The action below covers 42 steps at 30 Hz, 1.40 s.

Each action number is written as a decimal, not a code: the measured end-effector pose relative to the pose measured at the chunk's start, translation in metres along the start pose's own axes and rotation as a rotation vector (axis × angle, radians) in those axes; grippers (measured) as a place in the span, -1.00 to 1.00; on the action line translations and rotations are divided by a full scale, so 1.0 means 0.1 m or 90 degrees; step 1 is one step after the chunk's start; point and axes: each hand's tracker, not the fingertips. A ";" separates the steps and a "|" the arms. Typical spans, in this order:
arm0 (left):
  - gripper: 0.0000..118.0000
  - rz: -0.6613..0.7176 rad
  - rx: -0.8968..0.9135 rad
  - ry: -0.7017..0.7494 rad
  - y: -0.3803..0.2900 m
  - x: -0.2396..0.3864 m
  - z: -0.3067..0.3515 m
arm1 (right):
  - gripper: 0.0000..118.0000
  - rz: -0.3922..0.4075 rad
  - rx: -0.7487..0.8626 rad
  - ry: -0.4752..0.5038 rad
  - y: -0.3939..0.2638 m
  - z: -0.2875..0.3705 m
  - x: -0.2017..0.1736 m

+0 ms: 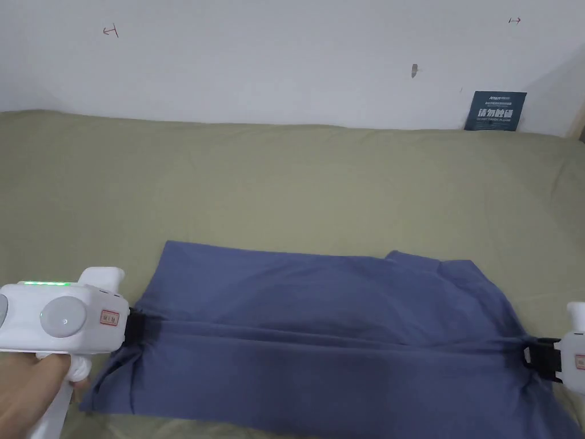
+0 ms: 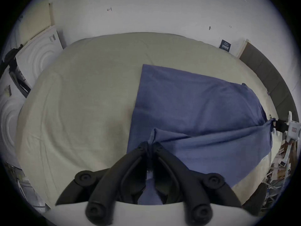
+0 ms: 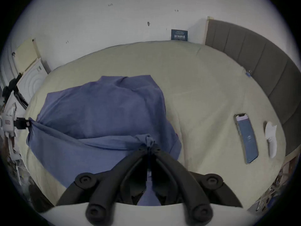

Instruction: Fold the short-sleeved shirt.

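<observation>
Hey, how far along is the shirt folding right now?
Done: the blue shirt lies spread on the bed. In hand: the left tool and right tool pinch opposite ends, stretching a taut crease between them. Left: laying this fold over, then the remaining folds.

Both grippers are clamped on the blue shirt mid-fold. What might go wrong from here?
1. The left gripper and right gripper each pinch only a small bunch of the shirt; stretched taut between them, it may slip out of one.
2. The near part hangs loosely below the held line, so it might land creased or skewed.
3. A phone lies on the bed beside the right gripper; a wide swing might hit it.
</observation>
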 end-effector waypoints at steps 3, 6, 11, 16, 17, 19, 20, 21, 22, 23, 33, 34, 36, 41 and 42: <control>0.73 0.010 0.021 0.022 -0.12 0.00 0.06 | 0.89 -0.030 -0.006 -0.009 -0.12 0.05 0.07; 0.71 0.033 0.039 0.018 -0.24 -0.08 0.27 | 0.83 -0.039 0.022 -0.012 -0.24 0.42 0.14; -1.00 0.040 0.055 0.043 -0.56 -0.13 0.63 | -1.00 0.000 0.034 -0.031 -0.52 0.59 0.19; -1.00 0.065 0.026 -0.005 -0.70 -0.10 0.80 | -1.00 0.004 0.034 -0.031 -0.77 0.71 0.22; -1.00 0.061 0.025 -0.005 -0.73 -0.14 0.76 | -1.00 0.009 0.034 -0.034 -0.82 0.73 0.21; -0.82 0.052 0.019 -0.009 -0.71 -0.11 0.71 | -1.00 0.022 0.027 -0.034 -0.84 0.74 0.21; -0.33 0.040 0.013 0.008 -0.69 -0.08 0.66 | -1.00 0.021 0.026 -0.032 -0.85 0.74 0.22; 0.39 0.031 -0.003 0.031 -0.71 -0.08 0.55 | -1.00 0.015 0.024 -0.030 -0.87 0.73 0.23; 0.95 0.025 -0.009 0.050 -0.71 -0.08 0.48 | -1.00 0.010 0.023 -0.028 -0.87 0.72 0.24; 0.95 0.023 0.002 0.063 -0.69 -0.07 0.44 | -1.00 0.007 0.024 -0.026 -0.88 0.73 0.23; -0.91 0.010 -0.023 0.025 -0.70 0.02 0.21 | -1.00 0.008 0.005 -0.009 -0.90 0.58 0.28; -0.91 -0.035 -0.023 0.052 -0.70 0.06 0.20 | -0.98 0.013 0.005 -0.005 -0.89 0.56 0.28; -0.91 -0.028 -0.025 0.046 -0.69 0.04 0.19 | 0.04 0.016 0.006 -0.005 -0.87 0.52 0.26; -0.90 0.004 -0.021 0.032 -0.70 0.01 0.22 | 0.73 0.011 -0.011 -0.007 -0.78 0.36 0.25; -0.90 0.005 -0.021 0.031 -0.70 0.01 0.21 | 0.72 0.011 -0.020 -0.009 -0.77 0.30 0.26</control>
